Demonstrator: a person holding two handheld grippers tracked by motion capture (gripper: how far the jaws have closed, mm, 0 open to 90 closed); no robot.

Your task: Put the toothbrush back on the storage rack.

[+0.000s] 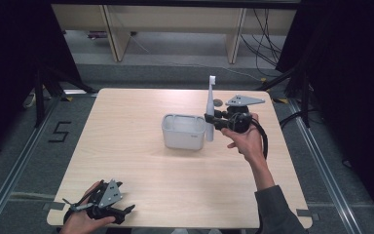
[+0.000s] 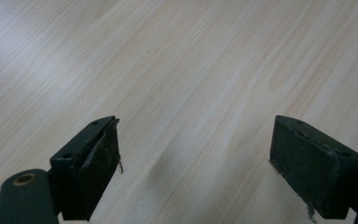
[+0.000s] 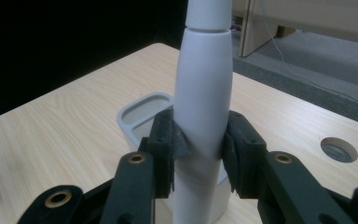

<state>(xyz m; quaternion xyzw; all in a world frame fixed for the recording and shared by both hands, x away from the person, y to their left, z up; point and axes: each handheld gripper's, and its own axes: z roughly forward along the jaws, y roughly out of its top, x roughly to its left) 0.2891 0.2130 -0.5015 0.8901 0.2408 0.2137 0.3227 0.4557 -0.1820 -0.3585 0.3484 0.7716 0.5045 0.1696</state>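
Placement looks to be the step in hand: the right gripper point(image 1: 213, 120) is clamped on a white, smooth plastic electric toothbrush point(image 1: 210, 108), held upright just beside the right wall of a white rectangular plastic bin point(image 1: 183, 130) that sits near the middle of the pale wood-grain table point(image 1: 141, 161). In the high view the brush stands at about three o'clock from the bin, its narrow head at the top and its base low against the bin's outer corner; whether the base touches the tabletop I cannot tell. In the right gripper view both black jaws press the handle's tapered, rounded barrel point(image 3: 203, 116) from either side, and the bin's rounded rim point(image 3: 137, 108) shows behind it at about ten o'clock.

Judging from this, the brush is not yet inside the bin. The next move probably calls for lifting it clear of the rim, carrying it toward nine o'clock over the opening, and lowering it before loosening the grip. The handle is slick and swells in the middle, so it may slide in the pads if the squeeze eases early.

At about seven o'clock on the table, near the front edge, the left gripper point(image 1: 108, 207) rests in the person's left hand point(image 1: 80, 219). Its own view shows the jaws spread wide with nothing between them, over bare matte woodgrain.

A small round hole point(image 3: 339, 149) is cut in the tabletop beyond the brush.
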